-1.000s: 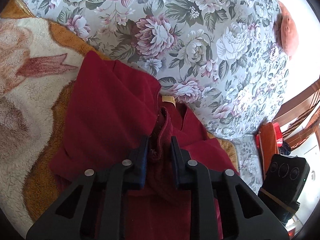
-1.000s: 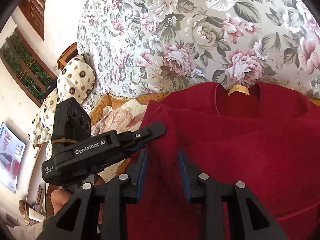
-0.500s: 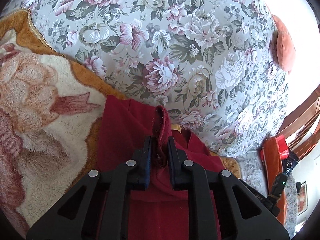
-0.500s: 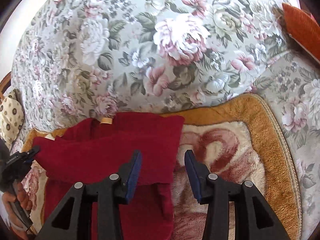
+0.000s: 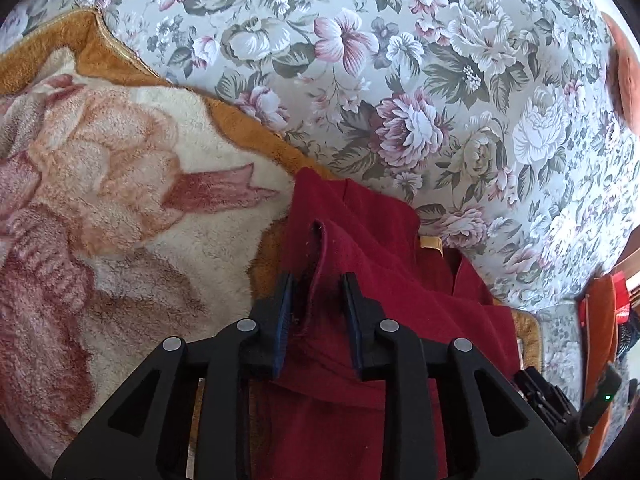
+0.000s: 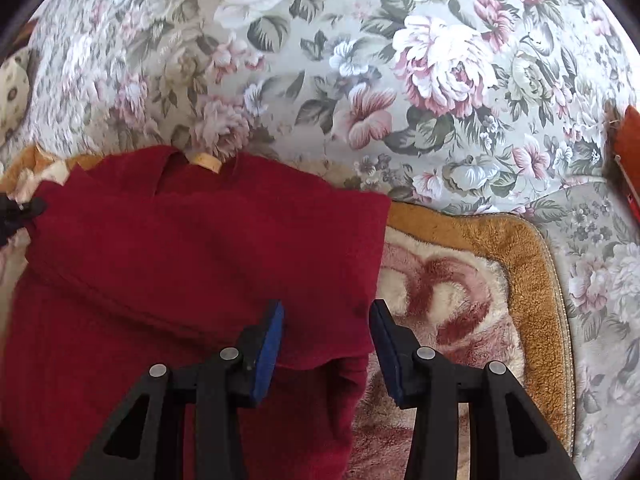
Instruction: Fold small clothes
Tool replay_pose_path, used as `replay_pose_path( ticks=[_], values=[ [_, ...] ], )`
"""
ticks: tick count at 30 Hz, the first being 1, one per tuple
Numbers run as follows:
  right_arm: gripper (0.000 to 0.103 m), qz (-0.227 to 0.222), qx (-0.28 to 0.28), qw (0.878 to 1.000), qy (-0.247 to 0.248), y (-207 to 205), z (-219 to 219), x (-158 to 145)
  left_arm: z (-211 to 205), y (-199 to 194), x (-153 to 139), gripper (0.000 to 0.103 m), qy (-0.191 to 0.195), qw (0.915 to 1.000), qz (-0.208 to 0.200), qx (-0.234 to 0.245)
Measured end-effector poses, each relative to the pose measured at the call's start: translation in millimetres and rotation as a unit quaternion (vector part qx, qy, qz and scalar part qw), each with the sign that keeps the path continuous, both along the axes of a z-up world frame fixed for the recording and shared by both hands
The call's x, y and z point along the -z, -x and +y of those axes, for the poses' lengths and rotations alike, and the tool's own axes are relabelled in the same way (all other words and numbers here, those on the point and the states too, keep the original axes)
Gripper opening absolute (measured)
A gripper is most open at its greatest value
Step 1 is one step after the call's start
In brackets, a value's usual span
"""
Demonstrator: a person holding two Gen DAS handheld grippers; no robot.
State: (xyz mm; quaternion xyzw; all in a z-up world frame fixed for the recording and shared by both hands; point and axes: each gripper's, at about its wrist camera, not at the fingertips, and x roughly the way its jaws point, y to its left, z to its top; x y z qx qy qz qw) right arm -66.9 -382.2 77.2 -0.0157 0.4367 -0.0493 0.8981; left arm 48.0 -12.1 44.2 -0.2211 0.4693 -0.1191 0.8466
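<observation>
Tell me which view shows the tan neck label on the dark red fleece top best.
The right wrist view: the tan neck label lies unobstructed at the collar. The left wrist view shows it partly tucked behind a fold.

Your right gripper (image 6: 326, 320) is spread wide, with nothing between its fingers (image 6: 269, 336). The red garment (image 6: 180, 264) lies under and beyond the left finger, its right edge running down between the two. Past the right finger the blanket (image 6: 460, 288) shows, and a tan label (image 6: 206, 161) sits at the collar, far ahead left, against the floral sofa (image 6: 360, 60).
</observation>
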Motion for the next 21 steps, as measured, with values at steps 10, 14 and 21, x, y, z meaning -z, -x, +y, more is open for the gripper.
replay_pose_path(
  ticks=[10, 14, 21],
  values=[
    [0.043, -0.022, -0.145, 0.98, -0.132, -56, 108, -7, 27, 3, -14, 0.04, -0.001, 0.9989, -0.013, -0.045],
    [0.042, -0.006, -0.197, 0.976, -0.097, -93, 156, 13, 33, 1, -11, 0.04, 0.006, 0.9987, -0.006, -0.051],
    [0.039, 0.048, -0.266, 0.963, 0.007, -129, 191, 54, 24, -2, -6, 0.041, 0.004, 0.9995, 0.012, -0.028]
  ],
)
